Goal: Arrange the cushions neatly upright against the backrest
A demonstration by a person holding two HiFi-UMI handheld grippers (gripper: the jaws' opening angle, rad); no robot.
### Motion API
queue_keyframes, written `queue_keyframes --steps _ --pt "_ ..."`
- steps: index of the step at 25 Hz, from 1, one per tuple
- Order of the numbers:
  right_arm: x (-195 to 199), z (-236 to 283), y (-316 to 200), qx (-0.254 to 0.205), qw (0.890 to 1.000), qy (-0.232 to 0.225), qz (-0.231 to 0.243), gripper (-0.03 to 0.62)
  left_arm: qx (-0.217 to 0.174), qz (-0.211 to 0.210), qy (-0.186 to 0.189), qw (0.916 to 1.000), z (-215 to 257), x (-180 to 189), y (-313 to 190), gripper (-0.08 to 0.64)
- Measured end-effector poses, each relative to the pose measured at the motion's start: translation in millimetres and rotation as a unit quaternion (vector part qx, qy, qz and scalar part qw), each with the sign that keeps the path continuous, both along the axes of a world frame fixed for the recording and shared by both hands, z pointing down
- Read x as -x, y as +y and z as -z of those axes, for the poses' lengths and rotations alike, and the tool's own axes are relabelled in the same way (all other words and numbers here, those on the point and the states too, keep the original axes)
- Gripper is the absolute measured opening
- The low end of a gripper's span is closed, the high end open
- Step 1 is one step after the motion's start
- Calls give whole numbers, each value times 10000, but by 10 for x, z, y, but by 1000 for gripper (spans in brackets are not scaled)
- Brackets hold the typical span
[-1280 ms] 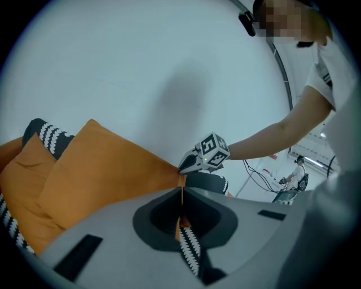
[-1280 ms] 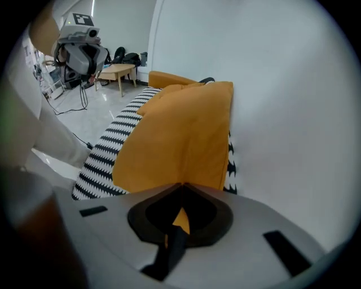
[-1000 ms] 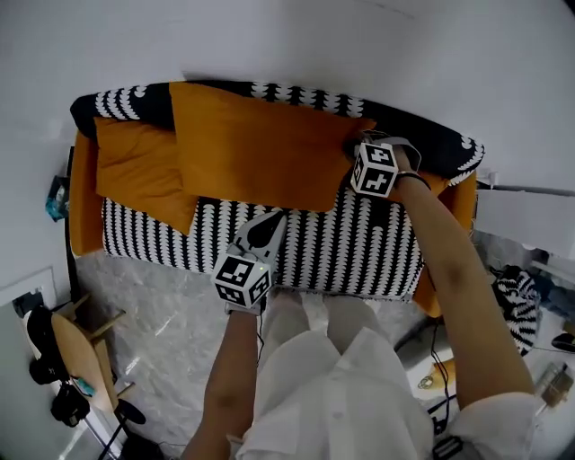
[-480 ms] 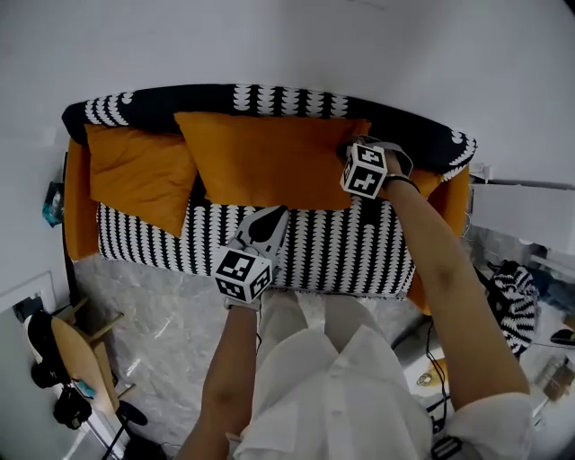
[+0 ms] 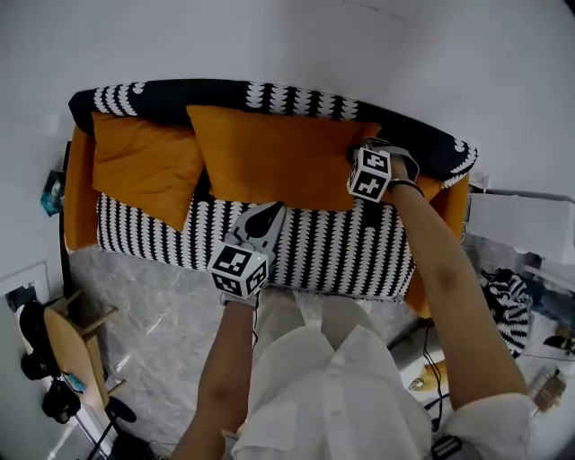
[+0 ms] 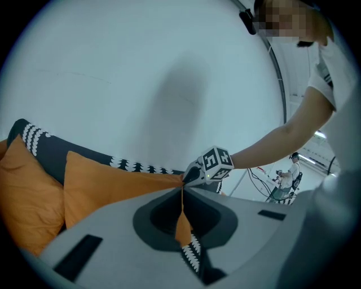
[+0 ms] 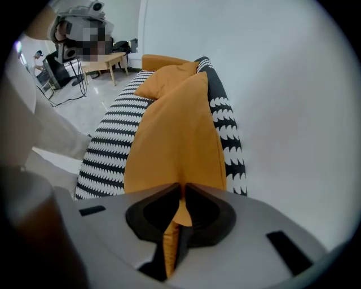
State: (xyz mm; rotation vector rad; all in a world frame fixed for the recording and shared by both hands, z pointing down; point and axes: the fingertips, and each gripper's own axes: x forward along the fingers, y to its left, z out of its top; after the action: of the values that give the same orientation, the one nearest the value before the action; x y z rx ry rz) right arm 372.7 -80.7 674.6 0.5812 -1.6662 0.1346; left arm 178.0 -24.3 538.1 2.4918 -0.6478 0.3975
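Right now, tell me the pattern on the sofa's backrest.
Backrest: black with white scallop rows, clearest in the head view.

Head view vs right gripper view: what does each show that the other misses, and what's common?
Head view only: the left gripper at the lower edge of the large cushion, and the orange armrest at the right end of the sofa.
Right gripper view only: the jaws of the right gripper, opening with a corner of the large cushion between them, and the person's head rig.
Both: large cushion, small cushion, patterned sofa, floor.
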Motion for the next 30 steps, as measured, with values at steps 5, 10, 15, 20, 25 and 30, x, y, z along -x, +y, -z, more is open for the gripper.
queue_keyframes --steps 5,10,15,20,25,30 --pt "12 248 15 -232 9987 58 -444 47 -6 -55 83 10000 92 210 11 17" --pt "261 648 218 -618 9824 -736 -1599 37 -49 -174 113 9998 226 637 -29 17" --pt "705 1135 502 -1188 9191 -2106 -3111 25 -49 -333 -18 9994 247 1145 -12 17" --pt "1389 1493 851 -1337 8378 -3498 -3972 17 -23 -95 -78 9999 286 1613 50 17" --pt "1996 1630 1001 -1156 8153 -4327 -3669 14 74 643 -2 9979 399 1927 88 17" --pt "2424 1655 1023 -759 8189 -4689 -3223 12 41 1212 19 9926 698 2314 244 17"
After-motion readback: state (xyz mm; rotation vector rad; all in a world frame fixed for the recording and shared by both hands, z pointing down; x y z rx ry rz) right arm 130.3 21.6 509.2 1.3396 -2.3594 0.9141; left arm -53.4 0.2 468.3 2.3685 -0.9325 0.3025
